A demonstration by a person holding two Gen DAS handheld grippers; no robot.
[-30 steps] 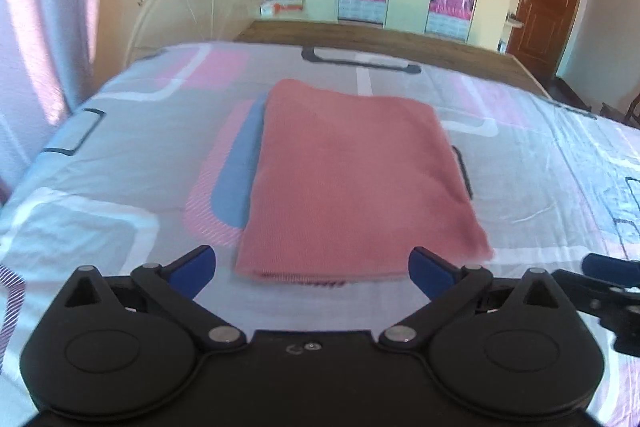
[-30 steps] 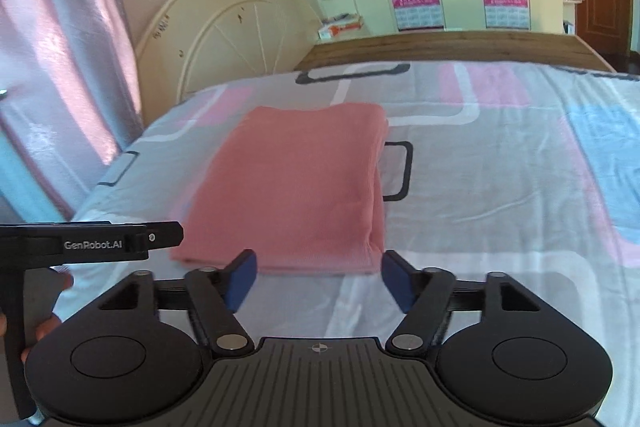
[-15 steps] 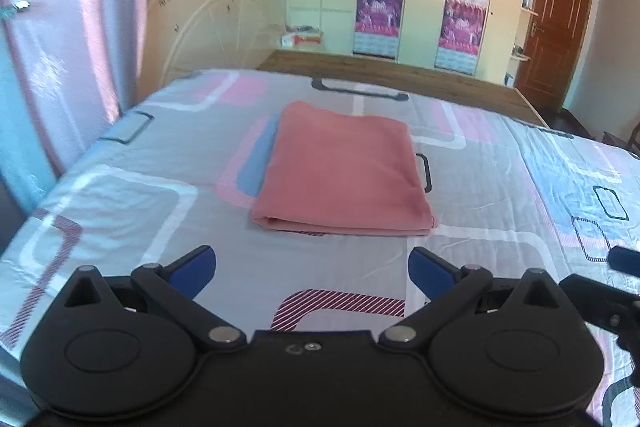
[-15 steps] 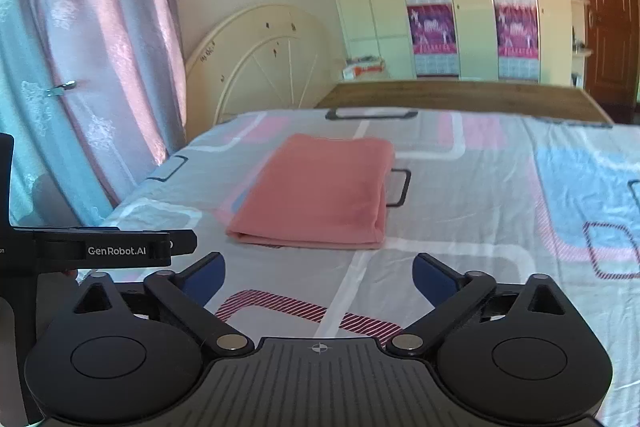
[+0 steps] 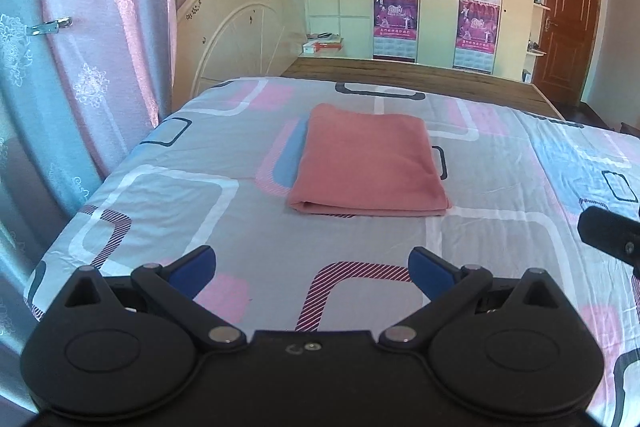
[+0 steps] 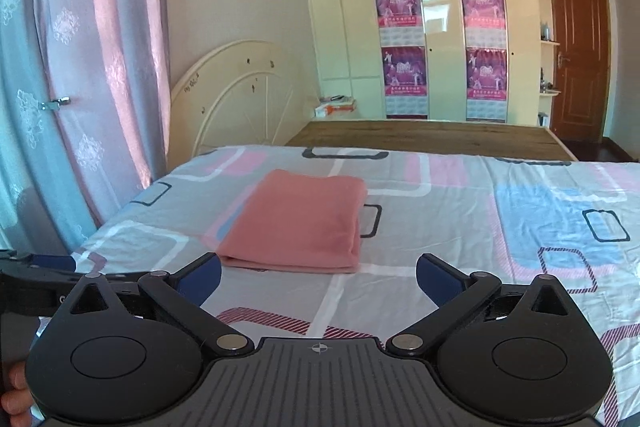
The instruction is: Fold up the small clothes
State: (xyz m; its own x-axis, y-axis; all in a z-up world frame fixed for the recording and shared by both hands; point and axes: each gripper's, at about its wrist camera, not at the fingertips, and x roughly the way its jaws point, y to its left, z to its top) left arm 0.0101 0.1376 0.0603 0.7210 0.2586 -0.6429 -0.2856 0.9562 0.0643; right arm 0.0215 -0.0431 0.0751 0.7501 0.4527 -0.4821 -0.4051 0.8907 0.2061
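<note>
Both tongs stand spread wide with nothing between their blue pads: the left tongs [image 5: 312, 263] and the right tongs [image 6: 318, 273] each hang above the near part of the bed [image 5: 168, 211], apart from the cloth. At the far right edge of the left wrist view a dark piece of the right tool juts in, and at the lower left corner of the right wrist view a bit of a hand [image 6: 14, 393] shows beside the left tool. Beyond the tongs, the pink cloth [image 5: 368, 167] lies folded into a neat rectangle on the patterned sheet, near the middle of the bed, its folded edge facing the cameras. Farther back stand a cream headboard [image 6: 240, 99], pale curtains [image 5: 80, 47] on the left, a wardrobe [image 6: 440, 27] with purple posters, and a brown door [image 6: 578, 55].
</note>
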